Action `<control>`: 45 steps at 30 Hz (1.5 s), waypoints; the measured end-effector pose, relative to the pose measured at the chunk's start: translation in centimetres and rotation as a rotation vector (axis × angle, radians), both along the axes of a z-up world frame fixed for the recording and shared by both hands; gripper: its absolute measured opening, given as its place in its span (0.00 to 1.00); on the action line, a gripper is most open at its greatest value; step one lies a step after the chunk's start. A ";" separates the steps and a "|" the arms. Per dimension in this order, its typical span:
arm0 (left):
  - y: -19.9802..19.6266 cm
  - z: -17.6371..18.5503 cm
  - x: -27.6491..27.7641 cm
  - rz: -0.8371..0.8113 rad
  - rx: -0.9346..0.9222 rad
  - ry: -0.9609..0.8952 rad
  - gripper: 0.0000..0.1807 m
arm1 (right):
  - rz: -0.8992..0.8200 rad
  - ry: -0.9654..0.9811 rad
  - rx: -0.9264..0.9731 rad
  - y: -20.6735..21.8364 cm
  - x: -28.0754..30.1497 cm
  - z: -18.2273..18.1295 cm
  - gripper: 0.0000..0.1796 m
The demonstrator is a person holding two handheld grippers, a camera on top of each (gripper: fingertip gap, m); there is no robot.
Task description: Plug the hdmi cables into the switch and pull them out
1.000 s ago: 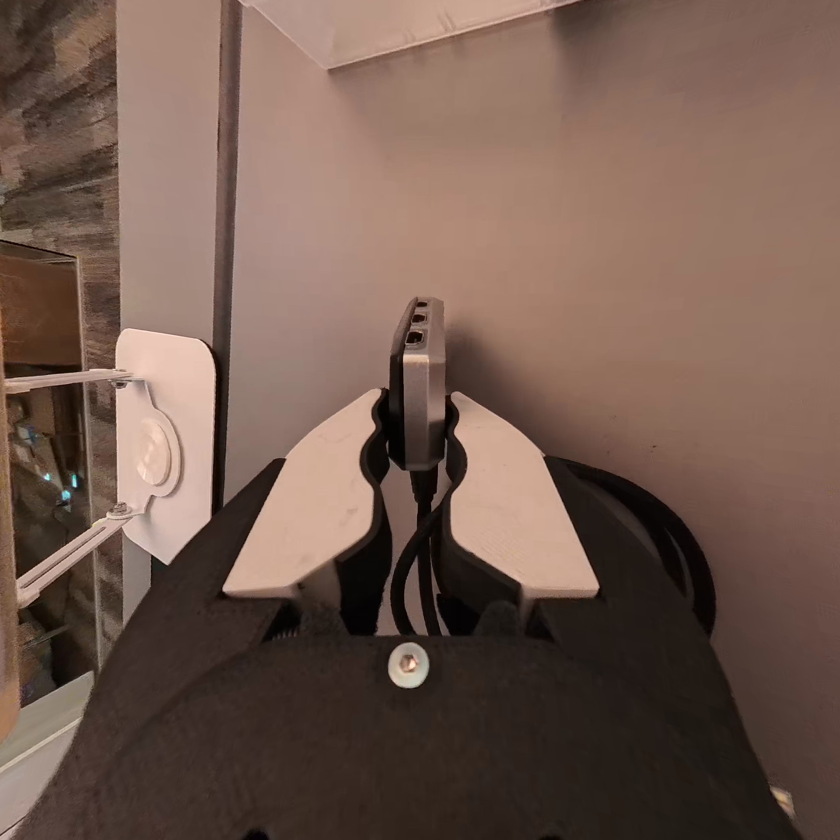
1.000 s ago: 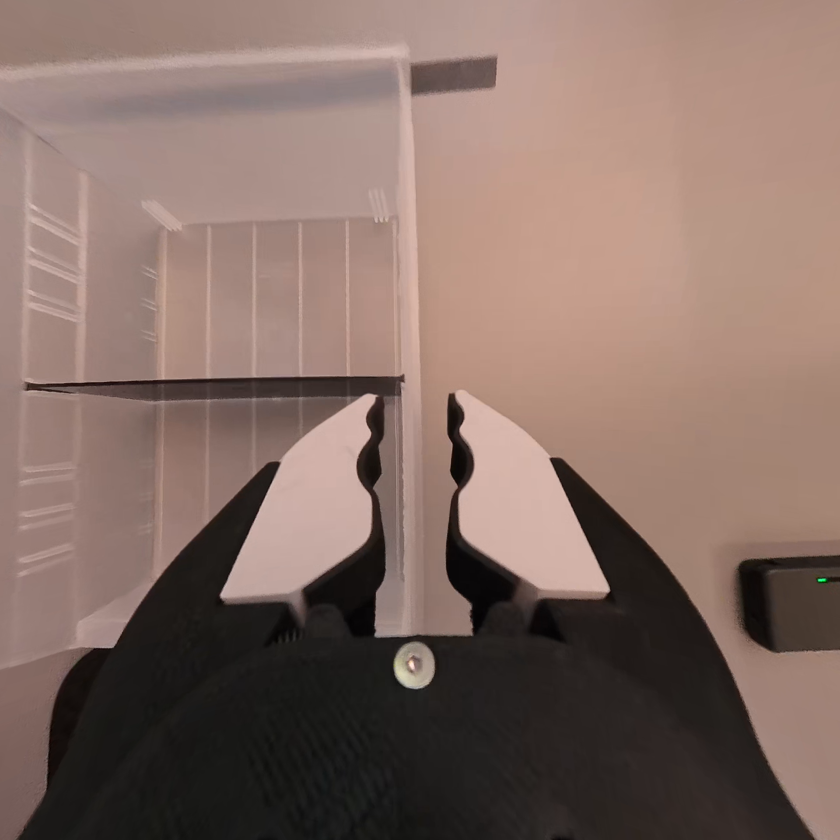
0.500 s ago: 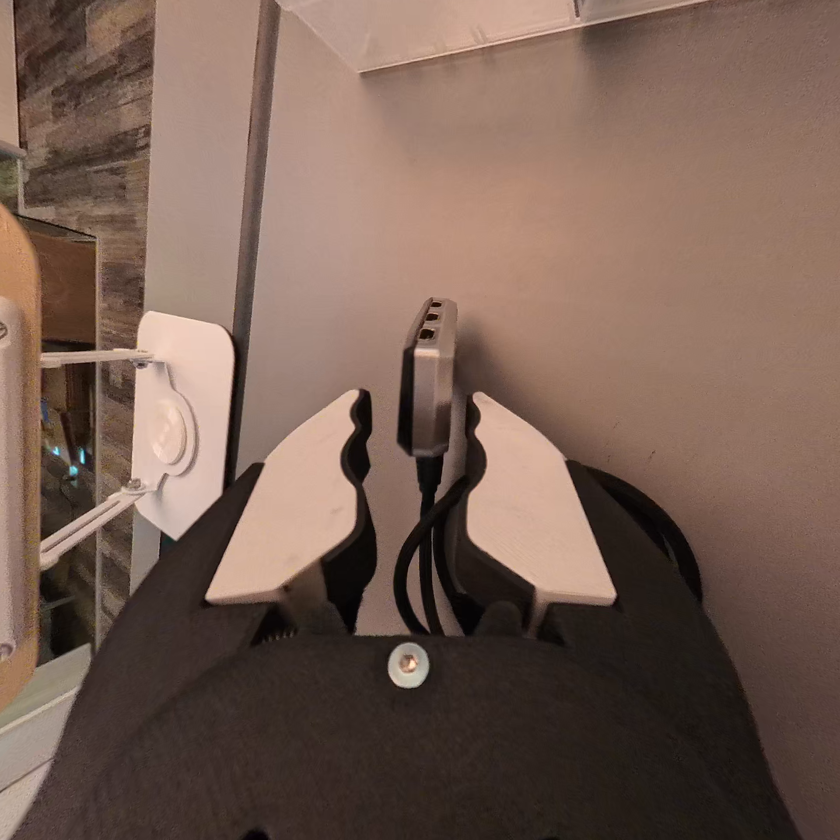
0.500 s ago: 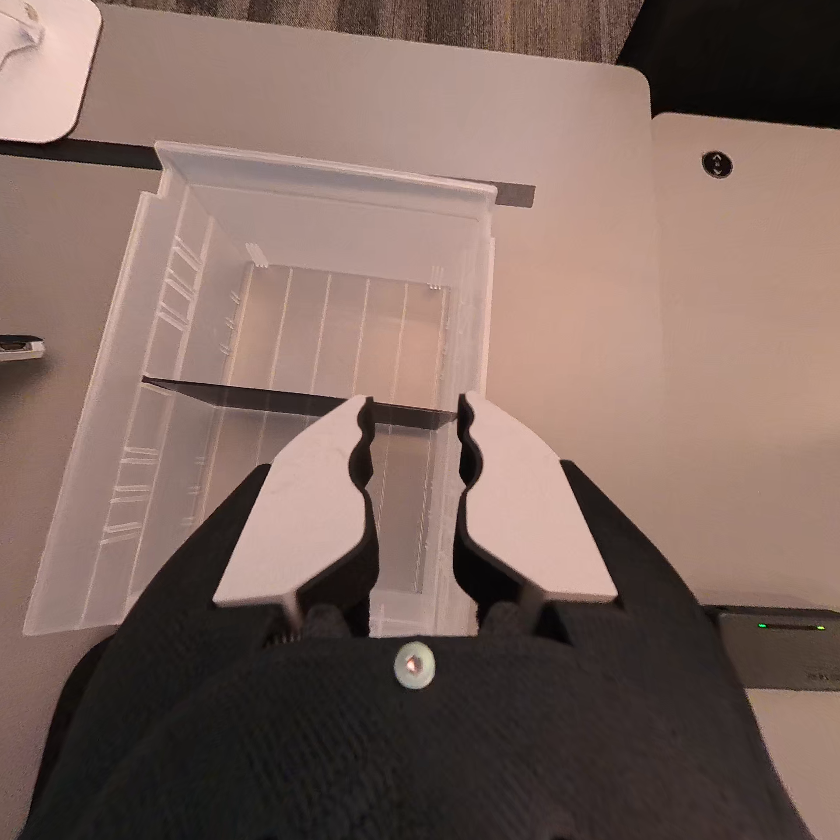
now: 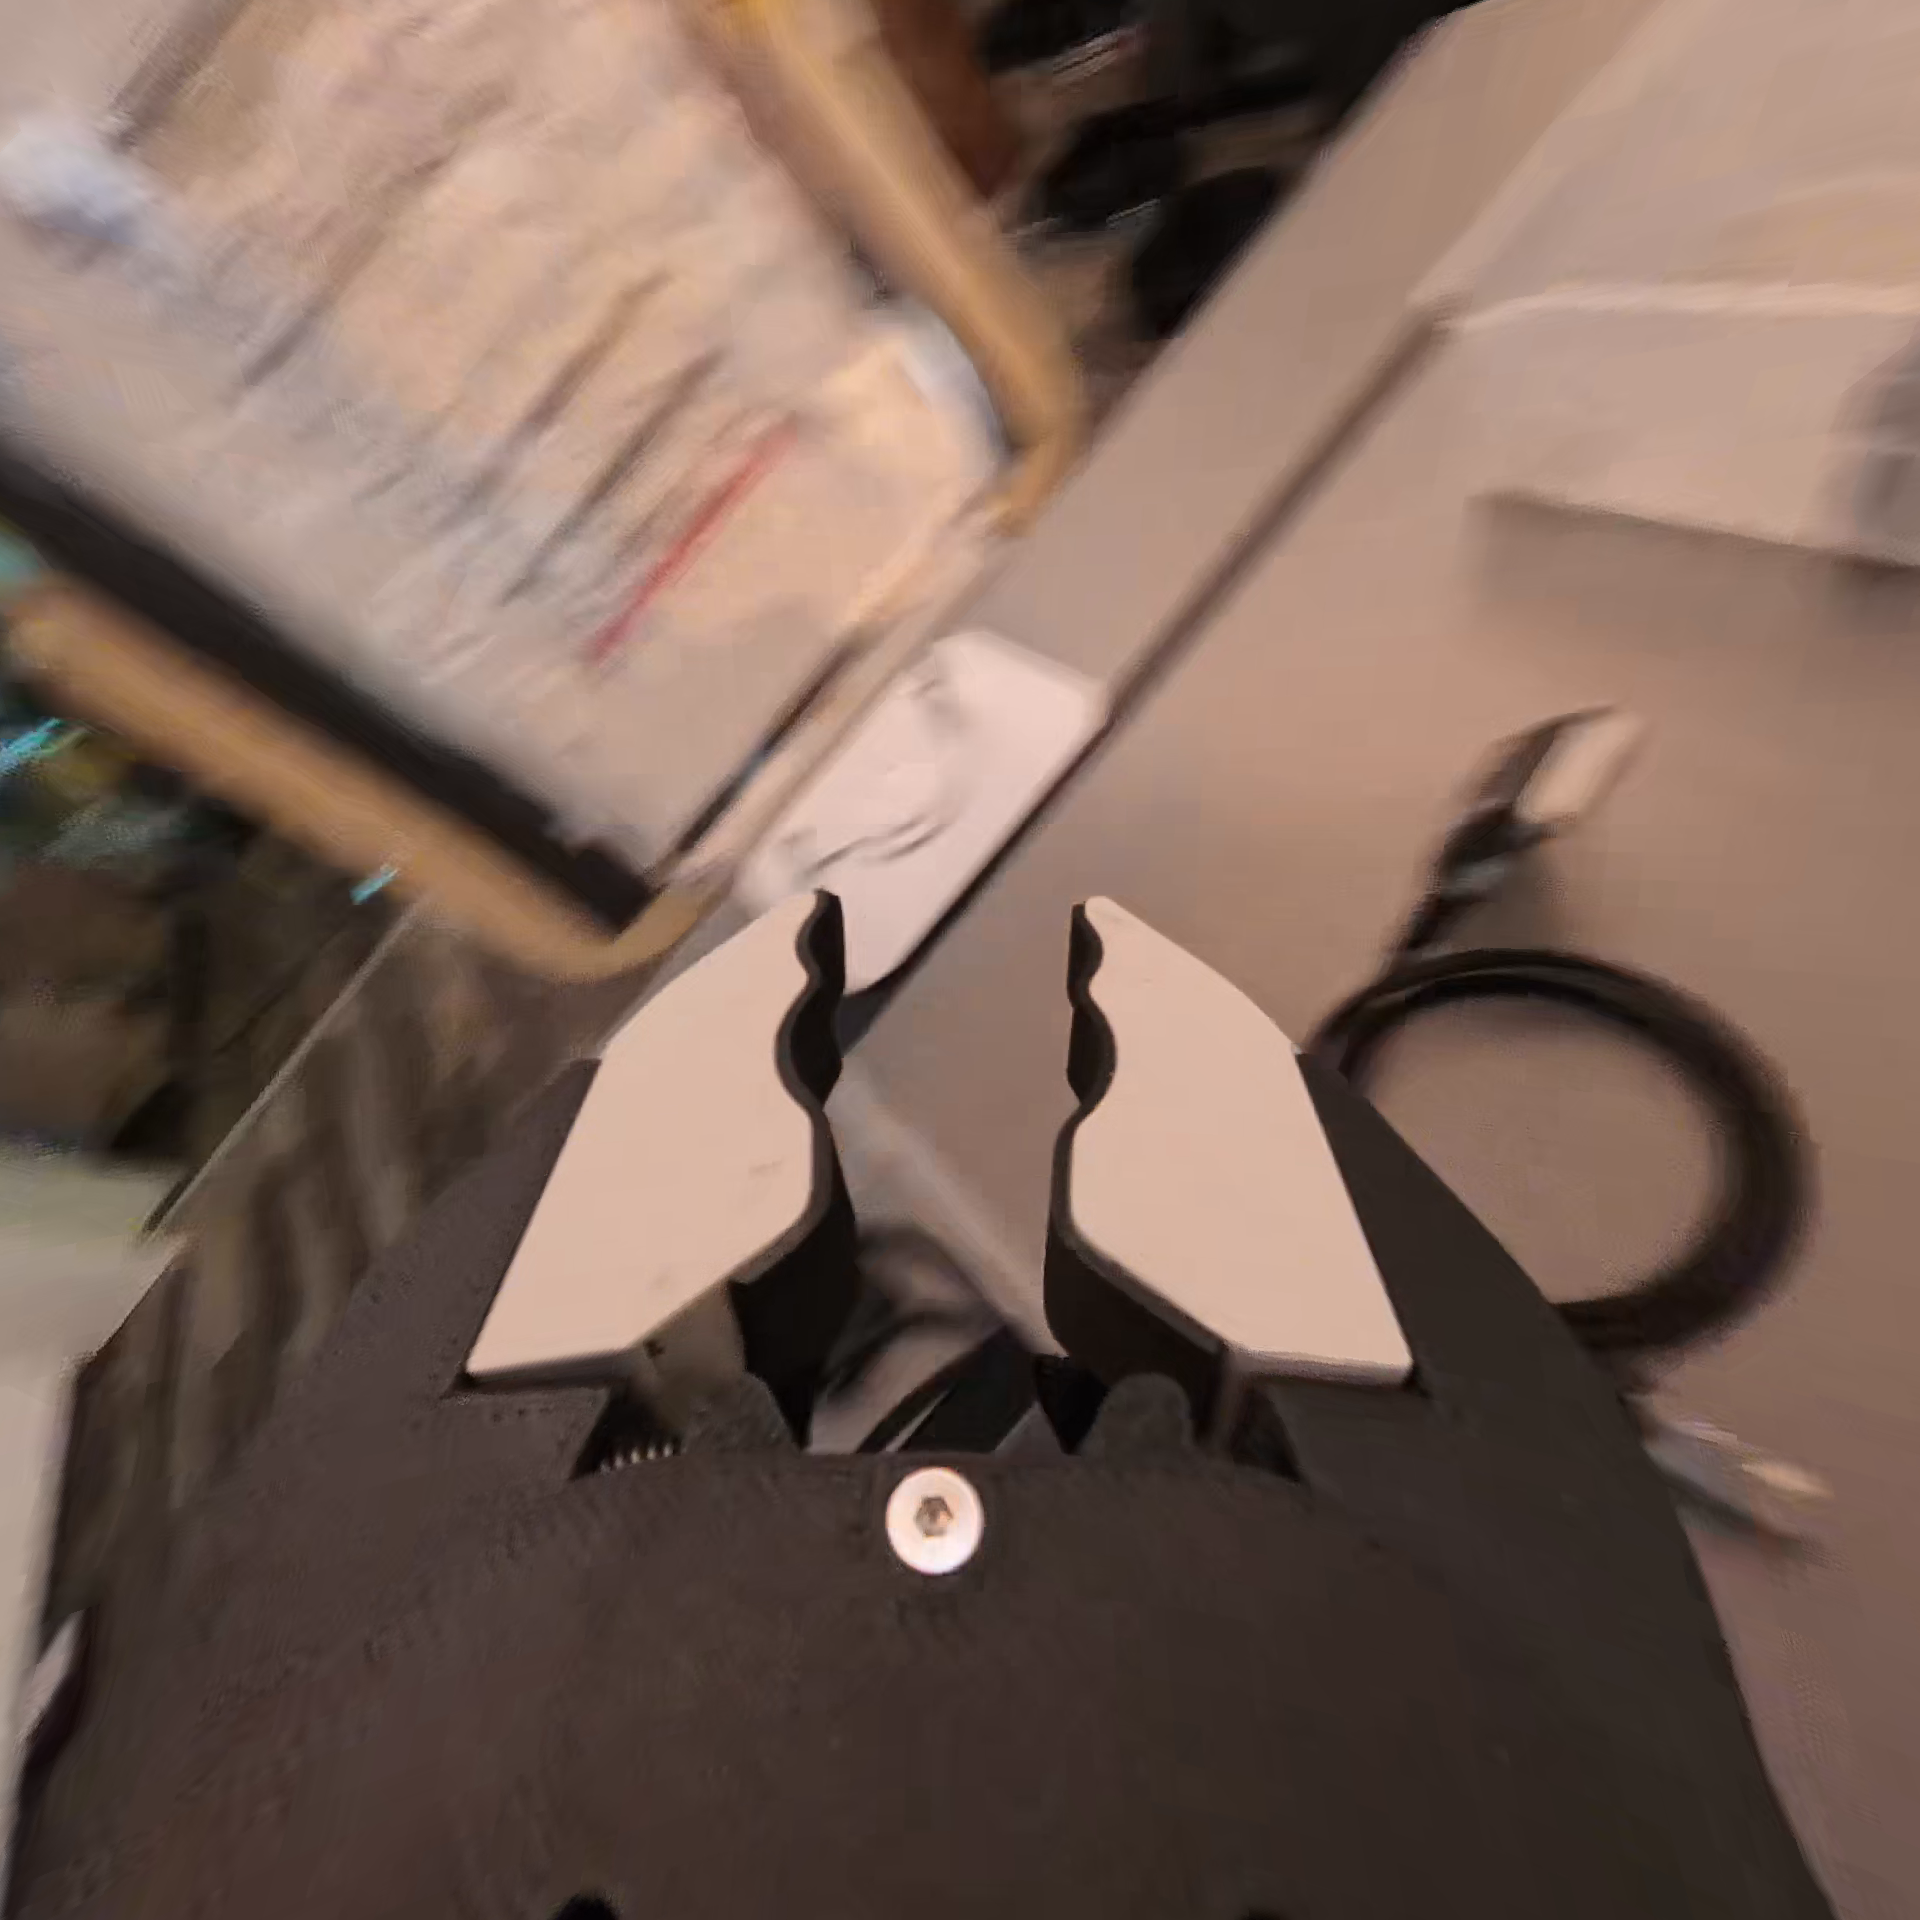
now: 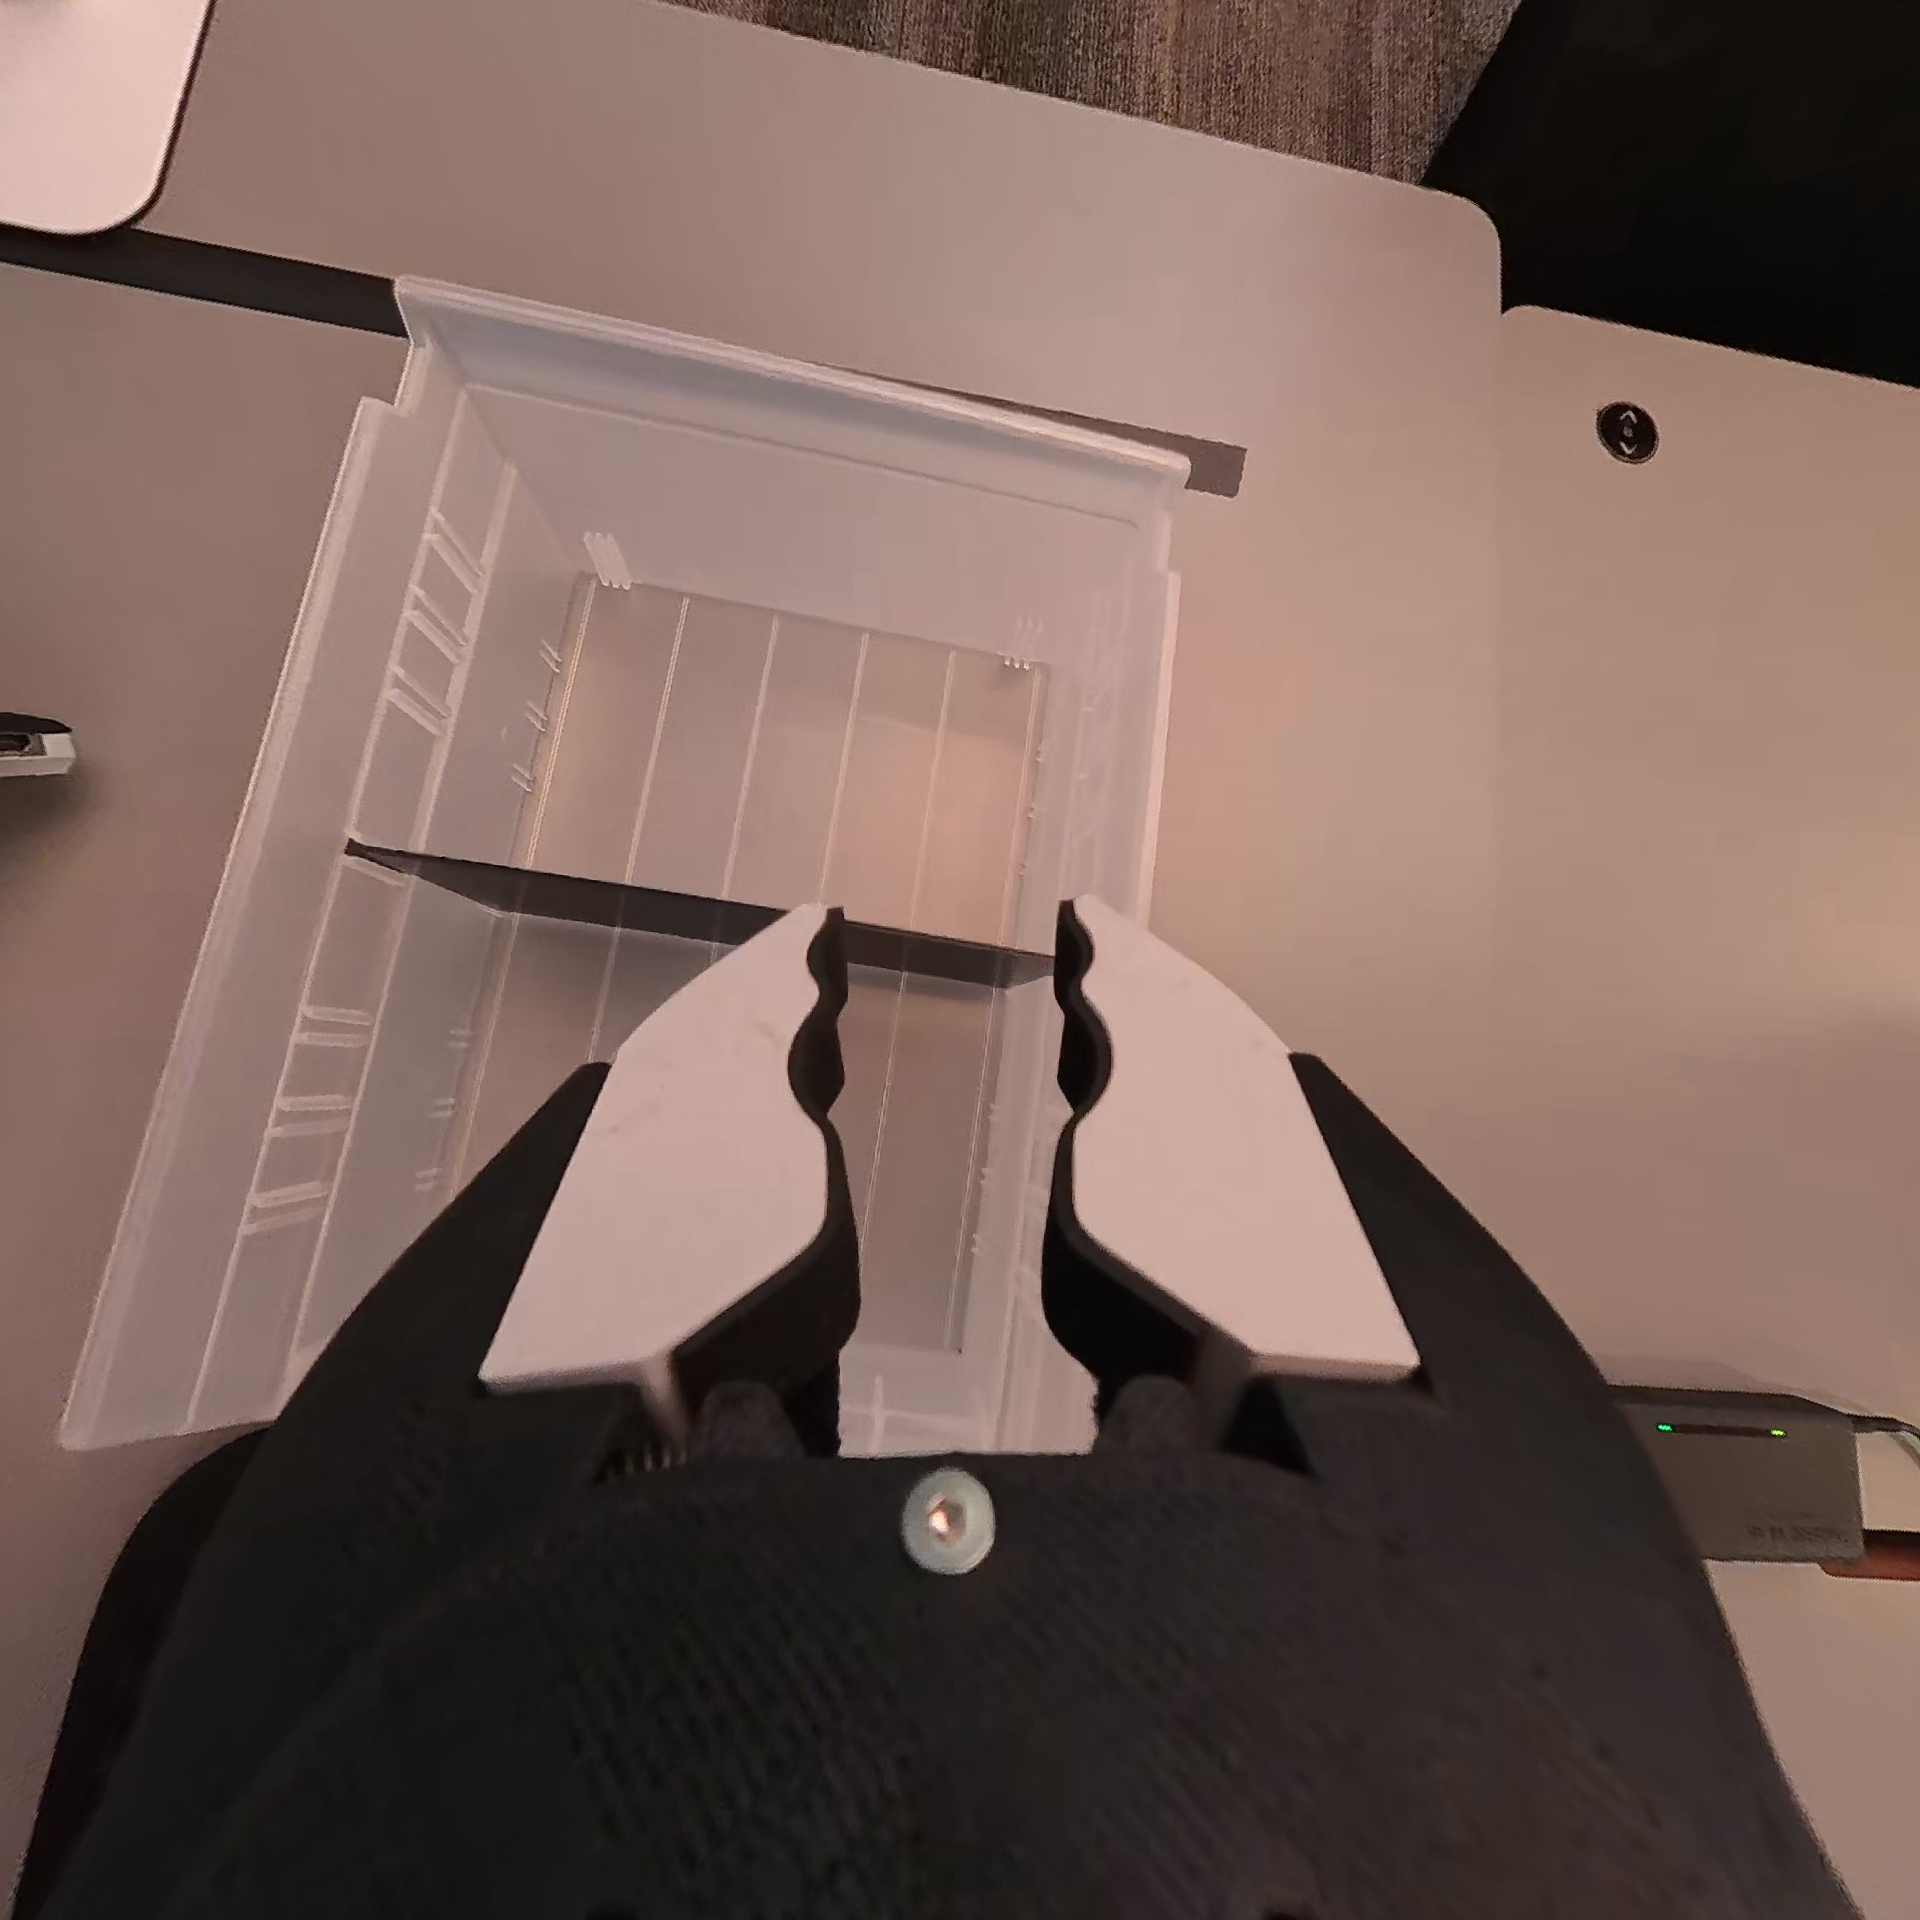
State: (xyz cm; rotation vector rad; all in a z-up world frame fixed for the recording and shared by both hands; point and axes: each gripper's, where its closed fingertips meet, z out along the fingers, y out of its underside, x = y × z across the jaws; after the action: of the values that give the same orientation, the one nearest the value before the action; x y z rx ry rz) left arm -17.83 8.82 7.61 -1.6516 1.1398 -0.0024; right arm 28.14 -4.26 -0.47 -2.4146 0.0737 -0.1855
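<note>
The left wrist view is blurred by motion. My left gripper (image 5: 956,914) is open and empty above the table's left part. The small grey HDMI switch (image 5: 1569,764) lies on the table, ahead and to the right of it. A coiled black cable (image 5: 1756,1122) runs from the switch, and a blurred silver plug (image 5: 1714,1475) lies at the lower right. My right gripper (image 6: 948,920) is open and empty above a clear plastic bin (image 6: 436,436). A silver end with a dark port, apparently the switch (image 6: 31,743), shows at that view's left edge.
A white plate-like mount (image 5: 935,769) sits at the table's seam; it also shows in the right wrist view (image 6: 73,104). A wood-framed chair with a pale bag (image 5: 468,343) stands beyond the table edge. A grey box with green lights (image 6: 1745,1475) lies to the right.
My left gripper has let go of the switch, opened wide and swung away fast, so the switch now lies off to the right. My right gripper has drawn back over the bin.
</note>
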 end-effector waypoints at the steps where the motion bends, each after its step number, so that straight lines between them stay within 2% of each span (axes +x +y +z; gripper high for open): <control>1: 1.4 0.2 -4.0 0.137 0.024 0.017 0.21 | -0.001 0.000 0.004 0.1 -0.1 0.1 0.22; 3: 3.0 -1.2 -11.4 0.373 -0.018 0.088 0.15 | 0.001 -0.009 0.005 0.2 -0.2 0.2 0.22; 5: 3.8 -3.4 -15.9 0.487 -0.108 0.096 0.10 | 0.001 -0.016 -0.001 0.4 -0.3 0.1 0.22; 11: 3.7 -9.7 -19.2 0.498 -0.374 0.119 0.18 | 0.022 -0.055 -0.047 1.1 -1.1 -0.5 0.22; 17: 4.1 -13.8 -19.7 0.509 -0.517 0.226 0.15 | 0.036 -0.072 -0.065 1.6 -1.8 -0.7 0.22; 19: 4.3 -14.1 -19.7 0.506 -0.518 0.237 0.07 | 0.046 -0.081 -0.081 1.7 -2.0 -0.9 0.22; 21: 4.2 -14.2 -20.0 0.510 -0.521 0.250 0.04 | 0.056 -0.088 -0.091 1.8 -2.3 -1.1 0.22; 26: 3.3 -13.3 -20.2 0.500 -0.524 0.264 0.04 | 0.071 -0.100 -0.105 2.1 -2.7 -1.2 0.22; 32: 2.0 -9.2 -20.3 0.513 -0.378 0.245 0.04 | 0.077 -0.103 -0.100 2.0 -2.8 -1.1 0.22; 37: 1.2 -9.7 -20.1 0.502 -0.412 0.287 0.03 | 0.079 -0.100 -0.108 1.8 -2.7 -1.2 0.22; 45: 1.4 -10.0 -21.4 0.594 -0.471 0.189 0.04 | 0.086 -0.097 -0.121 1.8 -2.7 -1.6 0.22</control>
State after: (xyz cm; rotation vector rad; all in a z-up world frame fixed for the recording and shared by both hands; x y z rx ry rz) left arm -39.26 10.23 -2.41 -2.4068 0.7761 0.2892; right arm 25.45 -2.45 -2.03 -2.5192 -0.0882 -0.2744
